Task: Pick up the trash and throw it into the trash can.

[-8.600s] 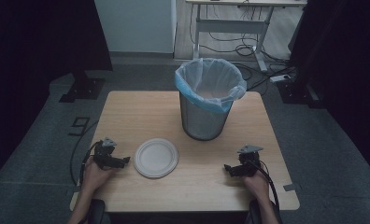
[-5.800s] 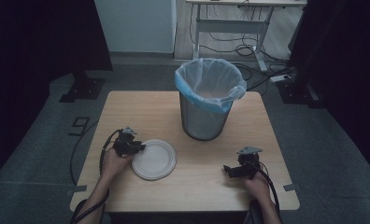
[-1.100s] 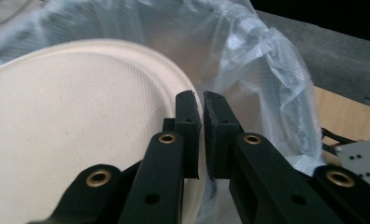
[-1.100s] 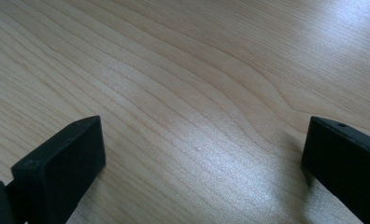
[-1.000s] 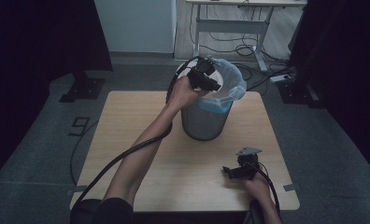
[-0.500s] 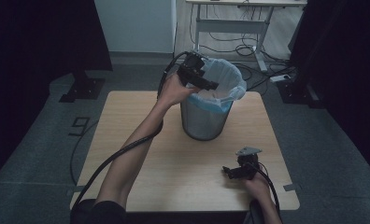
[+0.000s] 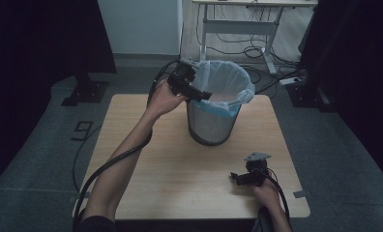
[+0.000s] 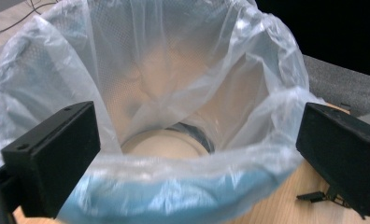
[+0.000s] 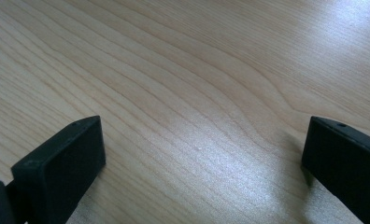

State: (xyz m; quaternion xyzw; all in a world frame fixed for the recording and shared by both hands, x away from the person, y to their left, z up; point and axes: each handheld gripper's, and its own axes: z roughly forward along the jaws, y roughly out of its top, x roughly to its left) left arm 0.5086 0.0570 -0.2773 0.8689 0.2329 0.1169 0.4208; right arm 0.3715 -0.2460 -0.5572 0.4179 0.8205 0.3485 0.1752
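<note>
A person's left gripper hovers at the rim of a metal mesh wastebasket lined with a translucent blue-white plastic bag, fingers spread wide and empty; a round white plate lies at its bottom. The right gripper rests on the light wooden desk, fingers wide apart.

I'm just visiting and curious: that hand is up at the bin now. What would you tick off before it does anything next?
1. Left gripper open: ok, jaws wide apart.
2. It carries nothing: ok.
3. Round white plate at the bottom of the plastic-lined mesh wastebasket: ok, seen through the liner.
4. Plastic liner seated over the rim: ok.
5. Right gripper open, low over the light wooden table: ok.
6. Plate undamaged: cannot tell.
</note>
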